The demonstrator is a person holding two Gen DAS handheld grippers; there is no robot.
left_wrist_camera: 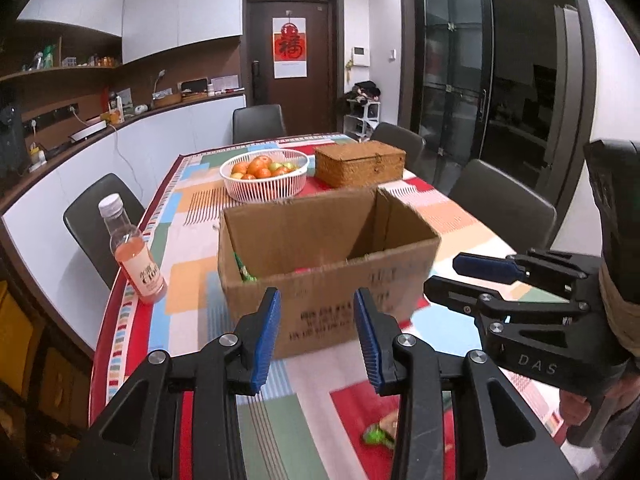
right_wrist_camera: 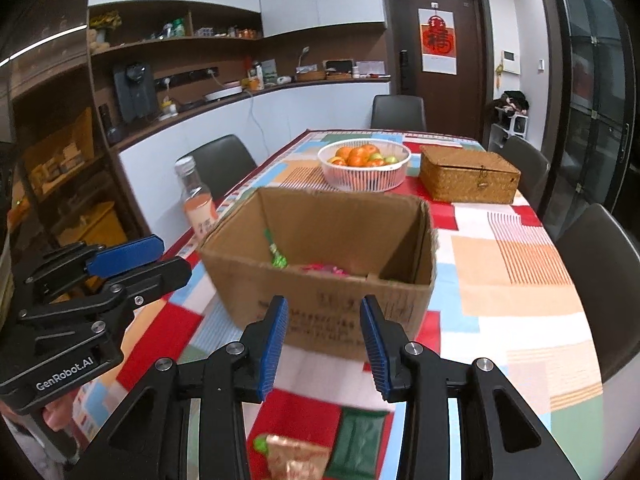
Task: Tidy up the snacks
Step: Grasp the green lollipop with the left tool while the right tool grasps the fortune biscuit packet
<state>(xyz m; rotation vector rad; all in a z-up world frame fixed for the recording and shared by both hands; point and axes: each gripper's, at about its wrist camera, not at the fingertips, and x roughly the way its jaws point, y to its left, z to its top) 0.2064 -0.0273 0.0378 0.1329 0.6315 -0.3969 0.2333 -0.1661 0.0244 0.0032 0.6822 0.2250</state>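
Observation:
An open cardboard box (left_wrist_camera: 400, 280) (right_wrist_camera: 320, 224) stands on the patchwork tablecloth (left_wrist_camera: 192, 272) just ahead of both grippers. Inside it lie a green packet (left_wrist_camera: 245, 271) (right_wrist_camera: 277, 257) and a pink packet (right_wrist_camera: 325, 270). My left gripper (left_wrist_camera: 316, 300) (right_wrist_camera: 176, 256) is open with nothing between its blue pads, a little short of the box's front wall. My right gripper (right_wrist_camera: 323, 308) (left_wrist_camera: 442, 274) is open too and holds nothing. Below the grippers, on the near cloth, lies a green snack (left_wrist_camera: 378, 434) and a golden-brown packet (right_wrist_camera: 296, 456).
A bottle of pink drink (left_wrist_camera: 136, 256) (right_wrist_camera: 198, 204) stands left of the box near the table edge. Behind the box are a white basket of fruit (left_wrist_camera: 264, 176) (right_wrist_camera: 364, 164) and a closed wicker box (left_wrist_camera: 360, 164) (right_wrist_camera: 468, 176). Dark chairs ring the table.

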